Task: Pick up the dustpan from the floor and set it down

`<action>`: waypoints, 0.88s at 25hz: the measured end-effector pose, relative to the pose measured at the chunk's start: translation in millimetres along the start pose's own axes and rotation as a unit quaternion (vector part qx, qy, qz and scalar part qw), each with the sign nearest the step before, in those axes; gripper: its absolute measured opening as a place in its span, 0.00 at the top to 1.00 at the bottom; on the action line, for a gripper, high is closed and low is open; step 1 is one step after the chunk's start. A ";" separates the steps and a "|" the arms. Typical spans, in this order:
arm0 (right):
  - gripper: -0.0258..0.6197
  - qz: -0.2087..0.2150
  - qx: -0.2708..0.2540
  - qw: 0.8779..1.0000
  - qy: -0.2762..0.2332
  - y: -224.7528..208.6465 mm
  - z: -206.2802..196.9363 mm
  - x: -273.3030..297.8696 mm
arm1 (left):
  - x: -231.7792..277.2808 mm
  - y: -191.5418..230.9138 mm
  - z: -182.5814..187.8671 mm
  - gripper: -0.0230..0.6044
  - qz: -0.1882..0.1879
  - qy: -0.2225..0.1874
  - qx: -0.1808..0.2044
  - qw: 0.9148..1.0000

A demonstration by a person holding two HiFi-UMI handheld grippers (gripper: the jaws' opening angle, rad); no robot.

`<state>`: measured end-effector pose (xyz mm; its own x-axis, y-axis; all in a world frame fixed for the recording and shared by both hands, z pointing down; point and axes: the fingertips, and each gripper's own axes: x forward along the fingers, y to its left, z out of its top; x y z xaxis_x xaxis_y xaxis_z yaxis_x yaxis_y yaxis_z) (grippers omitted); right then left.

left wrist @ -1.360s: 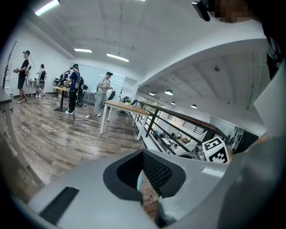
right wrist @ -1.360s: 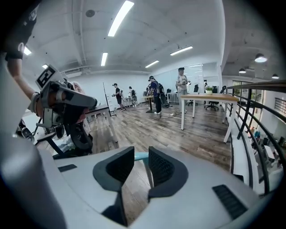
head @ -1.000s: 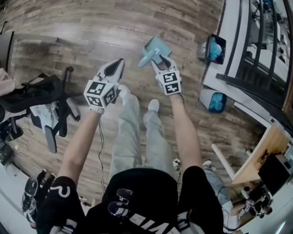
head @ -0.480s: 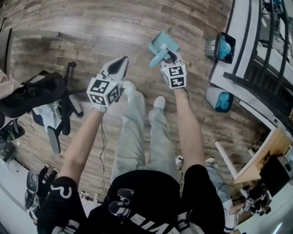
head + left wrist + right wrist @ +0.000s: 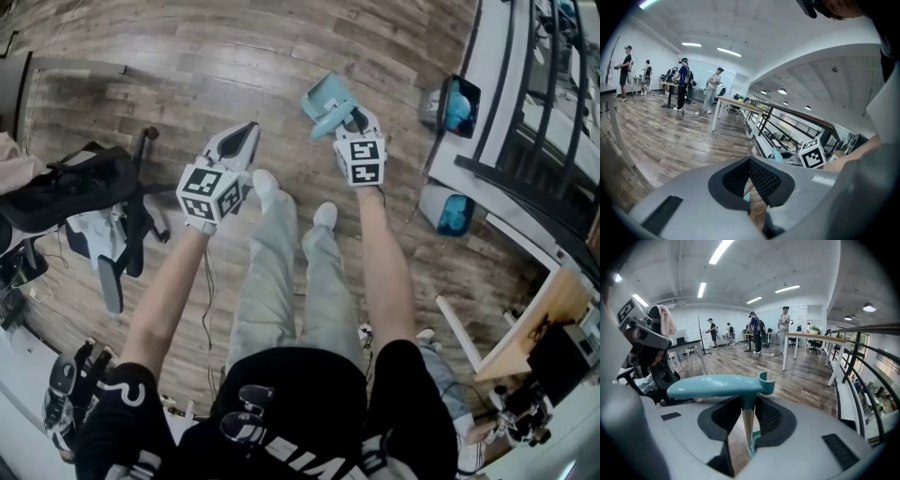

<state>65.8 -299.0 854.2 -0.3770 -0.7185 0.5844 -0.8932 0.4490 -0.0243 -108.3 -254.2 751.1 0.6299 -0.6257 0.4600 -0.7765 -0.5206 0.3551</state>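
**Status.** Pick-up not done, grasp under way.
- Dustpan (image 5: 323,98): teal, ahead of the shoes (image 5: 261,183). Looks to be resting on the floor (image 5: 187,75), as far as I can judge.
- R gripper (image 5: 349,120): right at the dustpan. In the R gripper view the handle (image 5: 717,385) lies crosswise over the jaw tips, w/ a thin teal web running down btwn the pads. Jaws are about half open and closing on that web. There's a sliver of floor on the left side of the web, so I read the pads as not clamped yet.
- L gripper (image 5: 242,133): well apart from the dustpan, to its left. Jaw tips are together w/ nothing btwn them. It's idle.
- Left to do: finish the squeeze, lift, carry, set down.

**Room & edges.**
- Floor: open wood ahead and to the left of the dustpan. That looks like the best set-down zone.
- Right side: white ledge (image 5: 487,112) w/ dark railing (image 5: 511,169) runs alongside, near the dustpan. I'd keep the lift away from it.
- Chair (image 5: 127,220): left of the L gripper, w/ black stuff piled on it. It blocks the far-left swing.
- Bins (image 5: 441,208): two blue ones against the ledge, one just right of the dustpan.
- Shoes: just behind the grippers, so no room to pull straight back low.
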 end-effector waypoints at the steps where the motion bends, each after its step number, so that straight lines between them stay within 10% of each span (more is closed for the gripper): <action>1: 0.83 -0.001 -0.001 1.000 -0.004 -0.7 6.8 -3.8 | -2.4 0.2 2.4 0.97 0.003 -0.001 0.000 1.000; 22: 0.82 0.009 -0.062 0.994 -0.091 7.7 194.1 -193.9 | -106.5 -101.5 137.1 0.97 0.049 -0.085 0.044 0.994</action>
<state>84.5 -259.3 583.2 -0.4407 -0.7894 0.4274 -0.8532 0.5164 0.0740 -94.2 -214.4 554.5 0.5502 -0.7620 0.3415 -0.8349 -0.4960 0.2385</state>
